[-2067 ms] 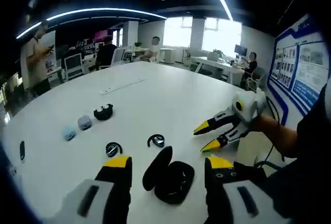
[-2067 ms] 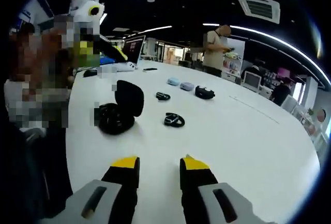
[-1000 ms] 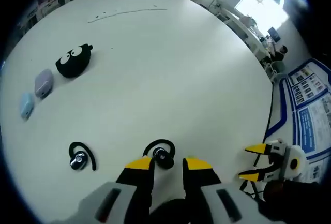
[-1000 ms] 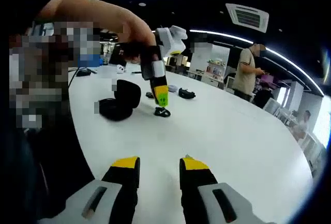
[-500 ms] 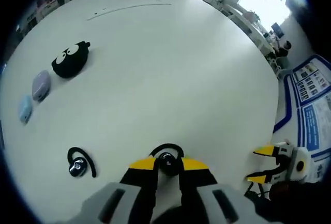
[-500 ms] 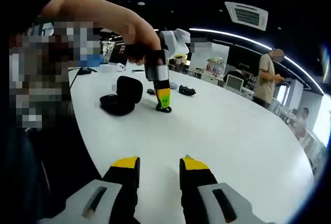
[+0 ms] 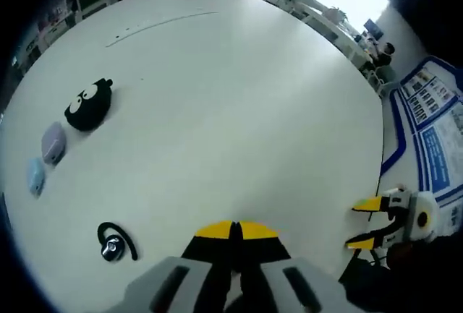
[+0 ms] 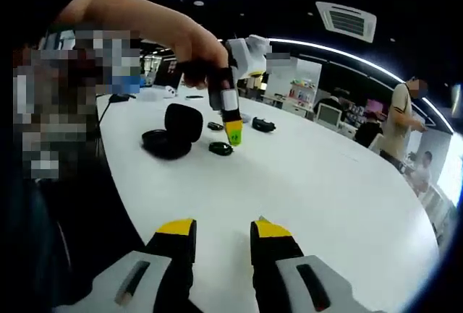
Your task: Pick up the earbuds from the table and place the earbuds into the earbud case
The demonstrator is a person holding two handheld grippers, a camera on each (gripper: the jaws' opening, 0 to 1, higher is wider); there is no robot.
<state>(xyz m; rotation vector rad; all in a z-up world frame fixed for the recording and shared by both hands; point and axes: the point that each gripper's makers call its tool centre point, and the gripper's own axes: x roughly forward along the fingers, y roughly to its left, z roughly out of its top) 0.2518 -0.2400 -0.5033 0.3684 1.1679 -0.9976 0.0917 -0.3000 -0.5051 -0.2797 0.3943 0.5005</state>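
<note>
The left claw (image 7: pixel 231 230) is pressed together, its yellow tips meeting; whether anything is pinched between them cannot be told. In the right gripper view it hangs tip-down from a hand (image 8: pixel 170 35), just above a black ear-hook earbud (image 8: pixel 221 148) lying on the white round desk (image 7: pixel 239 103). The open black clamshell earbud case (image 8: pixel 170 136) sits beside that, near the desk's edge. A second black ear-hook earbud (image 7: pixel 116 242) lies near the left claw. A black fuzzy pouch with eyes (image 7: pixel 88 105), a lilac case (image 7: pixel 52 142) and a pale blue case (image 7: pixel 35 174) sit in a row. The right claw (image 8: pixel 222 230) is spread, holding nothing, over the desk's edge.
</note>
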